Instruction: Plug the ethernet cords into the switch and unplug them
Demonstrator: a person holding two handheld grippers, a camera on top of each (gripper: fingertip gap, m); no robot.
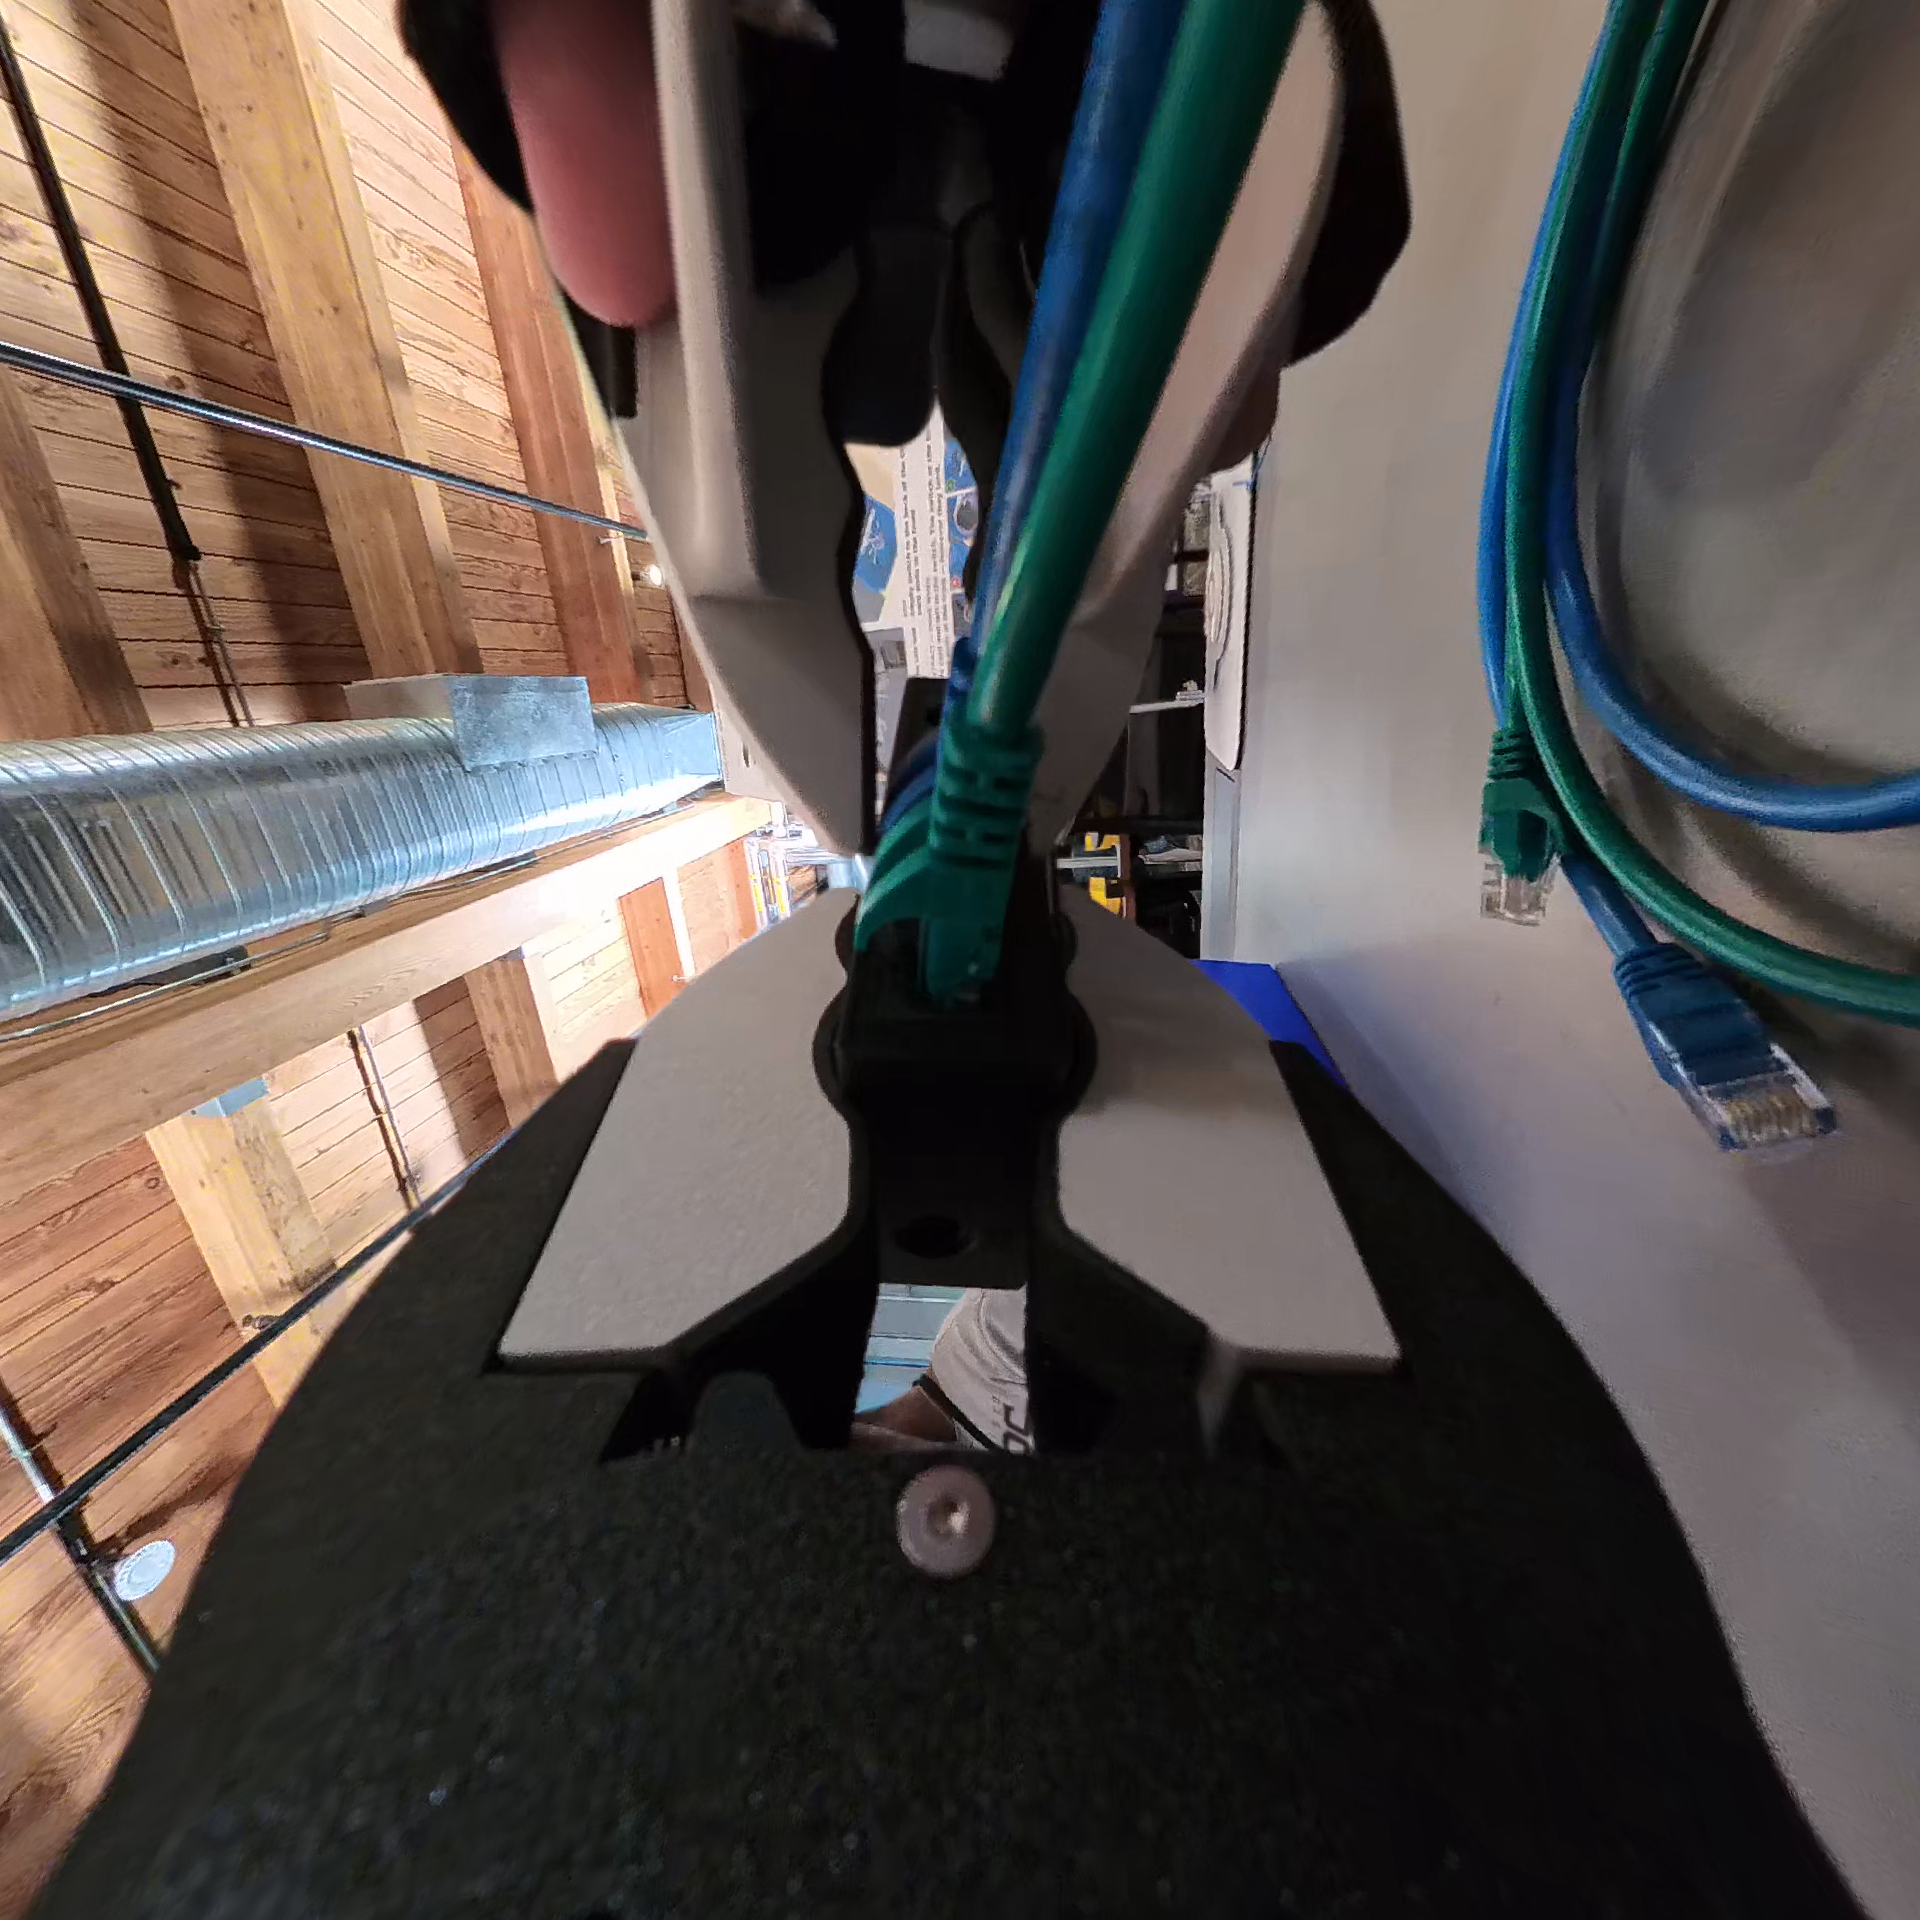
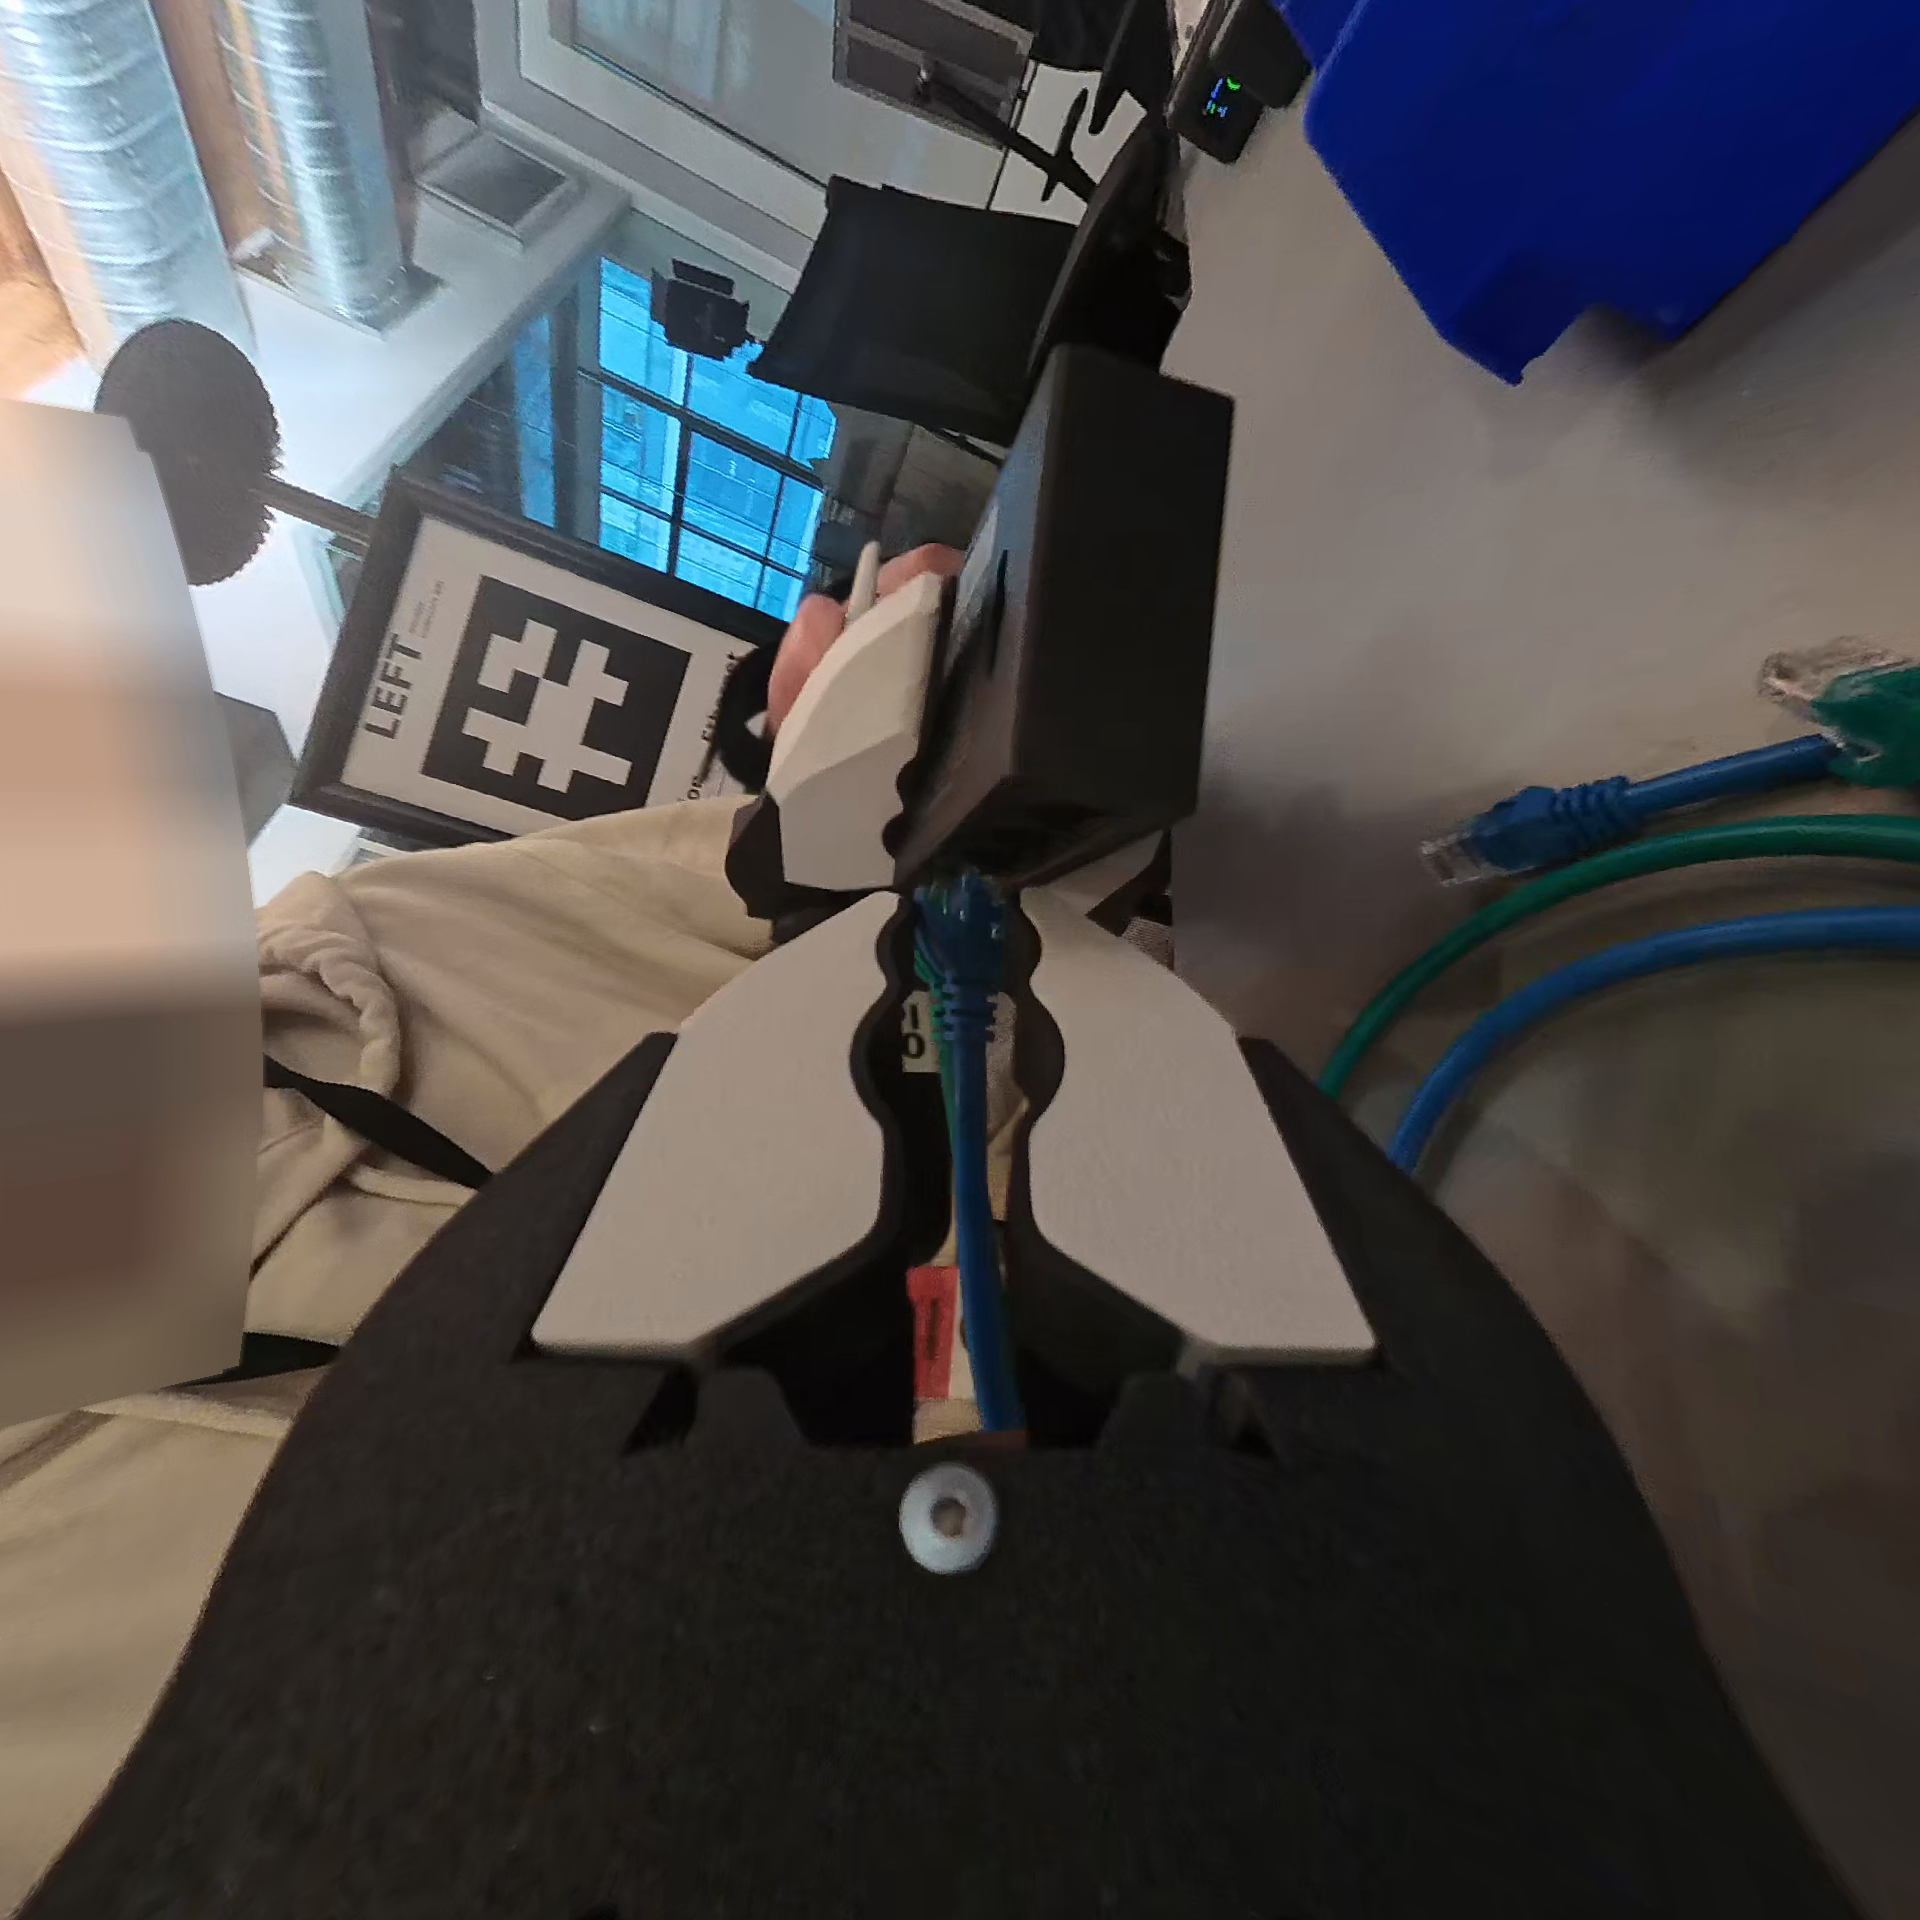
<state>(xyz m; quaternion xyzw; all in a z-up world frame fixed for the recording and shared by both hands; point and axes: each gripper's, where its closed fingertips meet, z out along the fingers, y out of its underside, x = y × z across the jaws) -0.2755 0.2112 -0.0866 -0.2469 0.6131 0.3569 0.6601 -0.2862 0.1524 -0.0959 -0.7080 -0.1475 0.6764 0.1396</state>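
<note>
Left gripper [image 1: 956, 1023]: fingers closed on the black switch [image 1: 951, 1101].
Switch: held off the grey table [image 1: 1558, 1299], also seen in the right wrist view [image 2: 1101, 623].
Right gripper [image 2: 961, 935]: fingers pinched around the boot of a blue cord [image 2: 971, 1049] at the switch's port face.
Green cord [image 1: 961, 842]: plugged into the switch beside the blue one.
Loose ends: a blue plug [image 1: 1714, 1049] and a green plug [image 1: 1517, 831] lay on the table, well apart from the switch.
Blue bin [image 2: 1610, 156]: farther back on the table.
</note>
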